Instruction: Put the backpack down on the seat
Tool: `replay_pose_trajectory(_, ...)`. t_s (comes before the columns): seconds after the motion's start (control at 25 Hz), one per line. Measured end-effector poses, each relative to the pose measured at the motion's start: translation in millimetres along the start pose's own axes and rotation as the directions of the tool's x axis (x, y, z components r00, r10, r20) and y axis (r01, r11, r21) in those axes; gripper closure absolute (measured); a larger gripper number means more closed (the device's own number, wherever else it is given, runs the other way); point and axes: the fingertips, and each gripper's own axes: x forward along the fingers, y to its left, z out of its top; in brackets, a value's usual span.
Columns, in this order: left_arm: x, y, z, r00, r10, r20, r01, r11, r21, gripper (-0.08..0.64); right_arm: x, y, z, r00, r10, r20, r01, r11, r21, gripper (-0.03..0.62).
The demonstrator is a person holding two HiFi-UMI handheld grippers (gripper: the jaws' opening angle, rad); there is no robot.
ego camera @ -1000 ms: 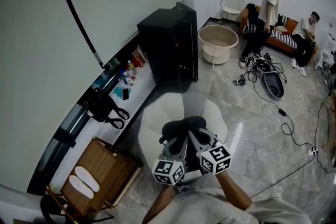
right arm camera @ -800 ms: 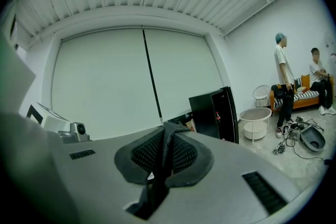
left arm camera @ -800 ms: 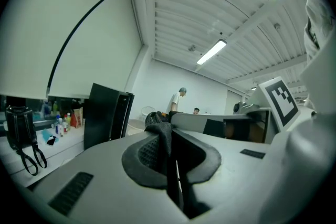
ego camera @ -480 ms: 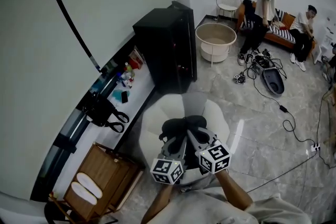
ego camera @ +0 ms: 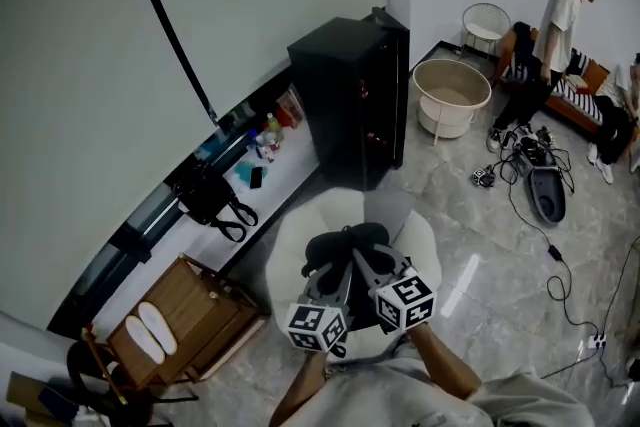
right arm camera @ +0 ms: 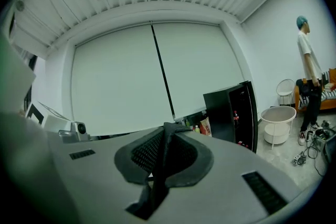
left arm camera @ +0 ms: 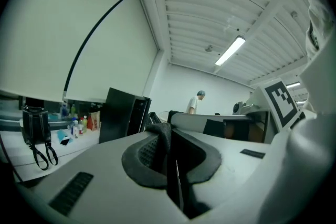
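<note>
Backpack (ego camera: 345,248), black, hangs over the round white seat (ego camera: 295,235) in the head view, gripped by the left gripper (ego camera: 333,283) and right gripper (ego camera: 372,267). Nearby, a wooden crate (ego camera: 200,300) holds two white slippers (ego camera: 157,332).

Left gripper view: jaws pinched together on a dark strap (left arm camera: 161,139).

Right gripper view: jaws clamped on another strap (right arm camera: 164,152). A black fridge (right arm camera: 231,113) holds bottles (right arm camera: 234,114).

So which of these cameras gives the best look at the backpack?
The head view: it shows most of the dark backpack over the white seat. The left gripper view shows only a strap pinched between the jaws; the right gripper view shows the same.
</note>
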Motion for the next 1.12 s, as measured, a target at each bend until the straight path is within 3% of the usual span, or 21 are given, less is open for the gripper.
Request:
replay_pose_trajectory(0.36, 42.5, 7.9, 4.1, 0.993, 0.107, 0.039, -0.106, 0.994, -0.038, 0.511, 21.2, -37.3, 9.2, 0.994, 0.111, -0.021, -0.111, 0.994, -0.016, 0.549)
replay_pose_trajectory(0.84, 62.7, 14.6, -7.8, 0.995, 0.097, -0.008, -0.097, 0.993, -0.064, 0.511, 31.1, -57.8, -1.2, 0.993, 0.104, -0.048, -0.104, 0.995, 0.007, 0.549)
replay_pose_trajectory(1.12, 58.9, 14.0, -45.5, 0.992, 0.091, -0.085, -0.099, 0.99, -0.098, 0.511, 24.9, -61.3, -39.1, 0.988, 0.093, -0.122, -0.088, 0.995, 0.044, 0.549)
